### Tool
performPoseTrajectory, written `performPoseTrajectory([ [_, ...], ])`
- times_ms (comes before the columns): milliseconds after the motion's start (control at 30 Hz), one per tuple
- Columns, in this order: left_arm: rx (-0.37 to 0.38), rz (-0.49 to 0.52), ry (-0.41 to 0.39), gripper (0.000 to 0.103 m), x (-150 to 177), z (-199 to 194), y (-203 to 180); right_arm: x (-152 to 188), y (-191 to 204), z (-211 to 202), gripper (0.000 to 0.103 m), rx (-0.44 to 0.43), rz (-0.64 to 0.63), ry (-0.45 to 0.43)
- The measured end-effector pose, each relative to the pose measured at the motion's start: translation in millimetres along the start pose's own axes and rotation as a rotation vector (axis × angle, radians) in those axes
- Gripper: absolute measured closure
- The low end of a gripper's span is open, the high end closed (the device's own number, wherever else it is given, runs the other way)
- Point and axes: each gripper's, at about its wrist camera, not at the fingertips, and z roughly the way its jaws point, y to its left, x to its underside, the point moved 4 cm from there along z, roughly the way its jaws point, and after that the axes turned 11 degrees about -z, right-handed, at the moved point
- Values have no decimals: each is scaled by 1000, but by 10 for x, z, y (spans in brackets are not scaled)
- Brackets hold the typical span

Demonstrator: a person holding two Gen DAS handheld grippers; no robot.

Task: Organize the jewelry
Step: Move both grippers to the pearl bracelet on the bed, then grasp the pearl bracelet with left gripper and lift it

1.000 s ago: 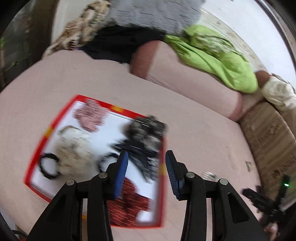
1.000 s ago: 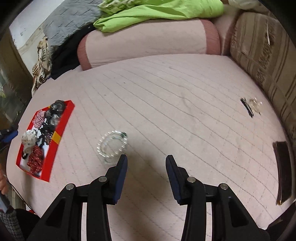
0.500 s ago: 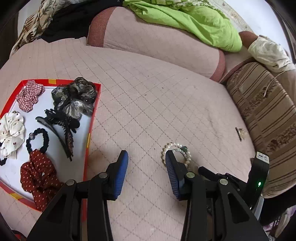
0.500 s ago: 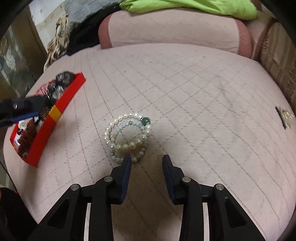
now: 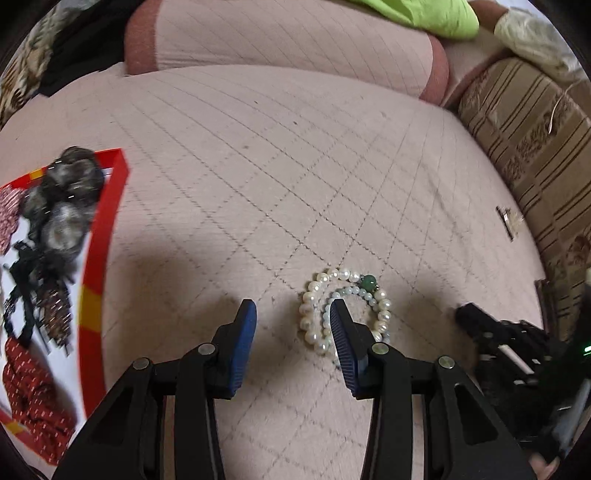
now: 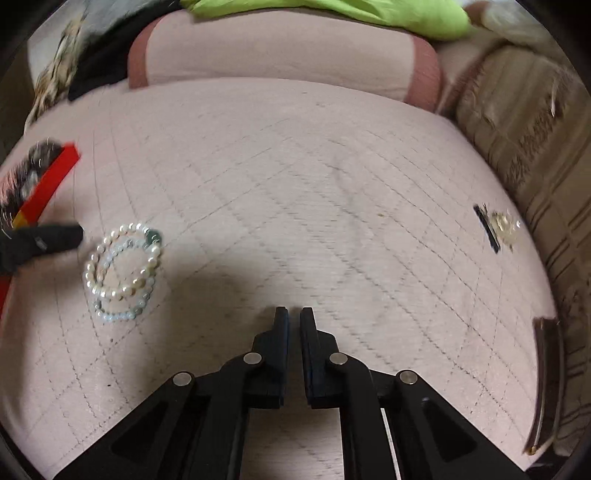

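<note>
A pearl bracelet with a green bead and a pale blue bead bracelet (image 5: 345, 308) lie together on the pink quilted bed; they also show in the right wrist view (image 6: 123, 269). My left gripper (image 5: 291, 321) is open, its right finger over the bracelets' middle, and it shows at the left edge of the right wrist view (image 6: 40, 240). My right gripper (image 6: 293, 321) is shut and empty, to the right of the bracelets. A red-rimmed tray (image 5: 107, 229) at left holds scrunchies and a black hair claw.
A small hair clip with a shiny ornament (image 6: 496, 227) lies at the right, near the striped cushion (image 5: 535, 147). A pink bolster (image 5: 288, 40) and green cloth (image 6: 332, 14) lie at the back. A dark flat item (image 6: 546, 376) lies at the bed's right edge.
My left gripper has moved right from the tray to the bracelets. My right gripper has shut and moved right, away from the bracelets.
</note>
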Motion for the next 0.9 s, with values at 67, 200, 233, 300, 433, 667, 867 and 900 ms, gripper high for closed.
performPoseTrajectory([
  [67,-14,16,14,76,-35,116,-24,25,-71,-16,96,-95,59,-31],
  [200,-33,63,22,94,-103,262,-98,19,-37,-52,96,-147,70,-75],
  [233,-47,83,17,94,-112,275,-124,16,-34,-64,96,-154,73,-83],
  [300,-100,111,-15,94,-148,246,-129,15,-34,-76,96,-164,81,-98],
  [433,-135,-6,-59,94,-368,149,176,5,-6,-51,95,-224,120,-113],
  [667,-155,-24,-30,94,-409,230,411,-213,390,-81,76,-377,30,-128],
  [867,-138,-1,-57,76,-382,295,321,-286,700,114,72,-363,-44,-83],
  [900,-144,6,-63,76,-377,321,276,-289,736,125,72,-347,-49,-84],
])
